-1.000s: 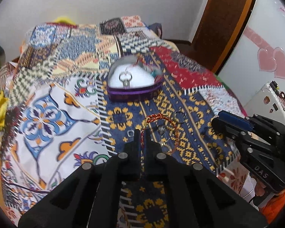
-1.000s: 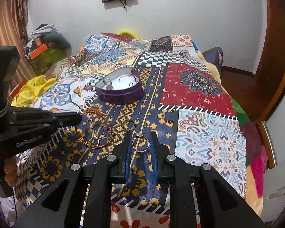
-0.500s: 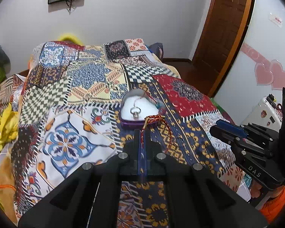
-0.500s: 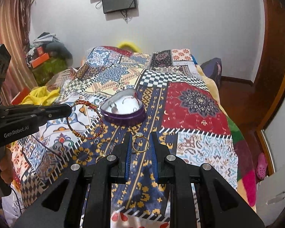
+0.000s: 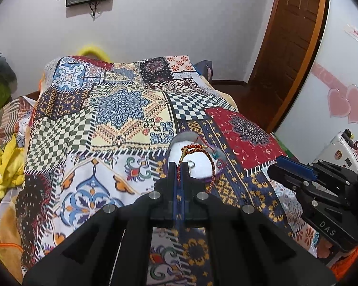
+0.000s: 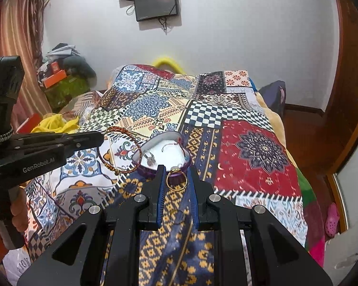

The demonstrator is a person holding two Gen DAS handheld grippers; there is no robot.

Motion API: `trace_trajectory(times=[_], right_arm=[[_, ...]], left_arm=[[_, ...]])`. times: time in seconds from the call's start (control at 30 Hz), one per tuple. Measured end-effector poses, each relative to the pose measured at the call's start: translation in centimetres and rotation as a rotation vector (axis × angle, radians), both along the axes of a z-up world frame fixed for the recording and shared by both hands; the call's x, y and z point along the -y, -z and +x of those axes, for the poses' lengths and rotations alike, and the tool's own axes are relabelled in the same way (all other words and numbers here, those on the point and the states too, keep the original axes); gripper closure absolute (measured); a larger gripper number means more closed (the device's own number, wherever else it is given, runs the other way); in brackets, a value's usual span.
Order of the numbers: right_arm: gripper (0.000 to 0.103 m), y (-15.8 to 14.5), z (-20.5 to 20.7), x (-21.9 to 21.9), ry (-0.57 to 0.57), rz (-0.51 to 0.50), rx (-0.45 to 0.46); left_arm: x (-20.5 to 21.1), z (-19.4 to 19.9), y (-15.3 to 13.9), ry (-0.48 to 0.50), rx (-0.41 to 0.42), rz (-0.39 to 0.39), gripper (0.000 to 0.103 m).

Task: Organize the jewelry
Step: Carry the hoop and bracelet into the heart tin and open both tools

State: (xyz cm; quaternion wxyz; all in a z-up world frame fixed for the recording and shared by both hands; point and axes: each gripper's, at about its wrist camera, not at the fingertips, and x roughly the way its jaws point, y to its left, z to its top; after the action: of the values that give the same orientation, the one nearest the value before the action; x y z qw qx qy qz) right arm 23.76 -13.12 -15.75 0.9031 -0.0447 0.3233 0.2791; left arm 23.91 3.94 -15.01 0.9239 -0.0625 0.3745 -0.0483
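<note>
My left gripper (image 5: 179,166) is clamped on a red and gold braided cord bracelet (image 5: 198,160), its jaws pressed together on one side of the loop. The rest of the loop stands free above and to the right of my fingertips. From the right wrist view the same bracelet (image 6: 120,150) hangs from the tip of the left gripper (image 6: 96,138), clear of the bed.

My right gripper (image 6: 175,178) is clamped on a thin gold ring with a small setting (image 6: 176,178). The ring stands upright between the two blue-lined fingers (image 6: 160,190), touching both.

Directly ahead of both grippers, a purple heart-shaped jewelry box with a white lining (image 6: 164,153) rests on the patchwork-print bedspread (image 6: 250,157). A silver piece (image 6: 149,158) and a thin red cord (image 6: 171,145) lie inside it. In the left wrist view the box (image 5: 198,164) sits just behind my fingertips, partly hidden by them. My right gripper (image 5: 291,170) shows at the right of that view.
</note>
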Motion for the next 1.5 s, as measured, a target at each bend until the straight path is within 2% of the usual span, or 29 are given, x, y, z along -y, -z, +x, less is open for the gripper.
trace_trajectory(times=[0.4,0.73,1.03,1.37,1.47,1.5], right_arm=[[0.087,0.3,3.1,-1.7,-0.012,0.019,-0.012],[0.087,1.7,5.6,-3.0,-0.055,0.011,-0.076],[0.086,3.5,7.1,-4.9,-0.105,-0.069,-0.128],[0.086,4.5,7.8,-5.2,-0.091,-0.107,-0.172],[0.086,4.3,7.9,-5.2,-0.084,-0.107,-0.173],[0.086,4.3,7.9,-5.1,-0.083,-0.107,-0.173]], left_arm=[[-0.3,3.5,0.8,0.0,-0.003,-0.007,0.102],[-0.5,6.0,3.6,-0.002,-0.066,-0.024,0.102],[-0.7,6.9,5.3,0.013,-0.113,-0.027,0.102],[-0.6,6.8,5.0,0.026,-0.106,-0.017,0.101],[-0.7,6.4,4.9,0.027,-0.105,-0.024,0.097],[-0.8,6.1,4.9,0.027,-0.103,-0.028,0.091]])
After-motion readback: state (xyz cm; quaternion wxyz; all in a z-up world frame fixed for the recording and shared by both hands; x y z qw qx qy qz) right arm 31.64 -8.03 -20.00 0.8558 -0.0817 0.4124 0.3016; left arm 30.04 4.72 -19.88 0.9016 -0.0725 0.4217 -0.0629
